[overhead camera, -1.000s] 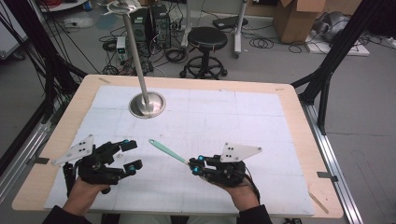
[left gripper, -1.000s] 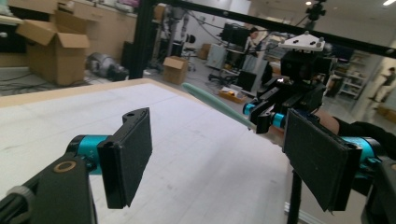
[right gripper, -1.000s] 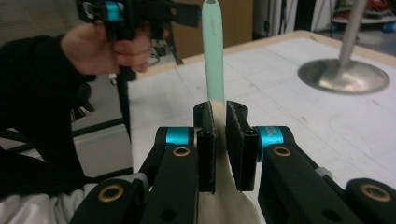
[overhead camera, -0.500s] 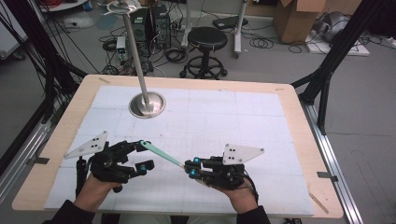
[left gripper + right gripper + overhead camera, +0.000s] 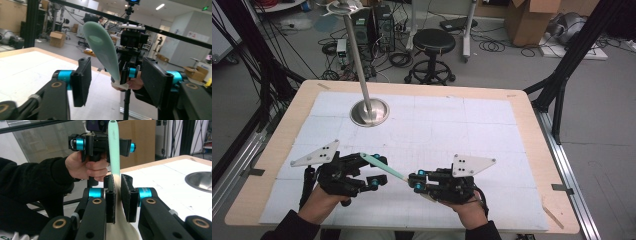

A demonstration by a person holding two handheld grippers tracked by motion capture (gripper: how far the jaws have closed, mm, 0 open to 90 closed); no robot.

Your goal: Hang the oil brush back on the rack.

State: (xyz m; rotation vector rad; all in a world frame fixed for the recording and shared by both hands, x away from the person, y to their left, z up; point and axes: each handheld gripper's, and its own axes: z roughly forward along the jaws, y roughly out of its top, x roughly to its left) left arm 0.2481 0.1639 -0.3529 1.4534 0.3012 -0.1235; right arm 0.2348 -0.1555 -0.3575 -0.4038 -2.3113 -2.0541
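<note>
Between the right tool's [image 5: 117, 195] pads, spatula [image 5: 113, 152].

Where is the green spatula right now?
In the high view the spatula is above the table's near middle, clamped in the right gripper, its free end between the open jaws of the left gripper.

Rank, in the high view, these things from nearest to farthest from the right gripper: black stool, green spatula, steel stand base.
From the right gripper:
1. Green spatula, clamped in its jaws, reaching left.
2. Steel stand base, on the table's far left.
3. Black stool, on the floor beyond the table.
</note>
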